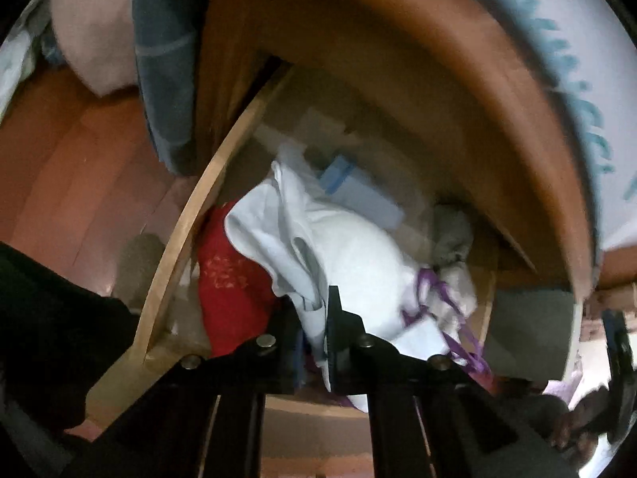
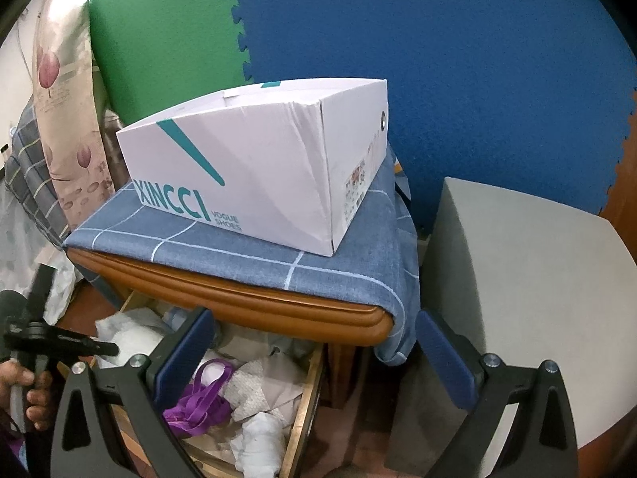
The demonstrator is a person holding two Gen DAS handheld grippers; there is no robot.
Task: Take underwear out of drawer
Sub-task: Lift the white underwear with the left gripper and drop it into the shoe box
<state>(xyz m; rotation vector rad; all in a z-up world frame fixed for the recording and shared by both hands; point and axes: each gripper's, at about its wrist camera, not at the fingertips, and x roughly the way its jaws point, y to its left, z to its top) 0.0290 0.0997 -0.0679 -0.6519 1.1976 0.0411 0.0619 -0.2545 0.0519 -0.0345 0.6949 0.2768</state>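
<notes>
The wooden drawer point(image 1: 191, 215) stands pulled out and holds a heap of clothes. On top lies a white underwear garment point(image 1: 338, 247), with a red garment point(image 1: 231, 279) at its left and purple straps point(image 1: 438, 298) at its right. My left gripper point(image 1: 314, 322) reaches down into the drawer and is shut on a fold of the white underwear. In the right wrist view my right gripper point(image 2: 314, 346) hangs open above the drawer's front right corner point(image 2: 306, 398), nothing between its blue pads point(image 2: 191, 350). A hand point(image 2: 28, 394) holds the left gripper's handle at the left edge.
A white shoe box point(image 2: 254, 159) sits on a blue checked cloth point(image 2: 239, 255) over the cabinet top, which overhangs the drawer. A grey box point(image 2: 517, 279) stands close on the right. Blue and green foam mats point(image 2: 438, 59) line the wall. Wood floor point(image 1: 79, 159) lies left of the drawer.
</notes>
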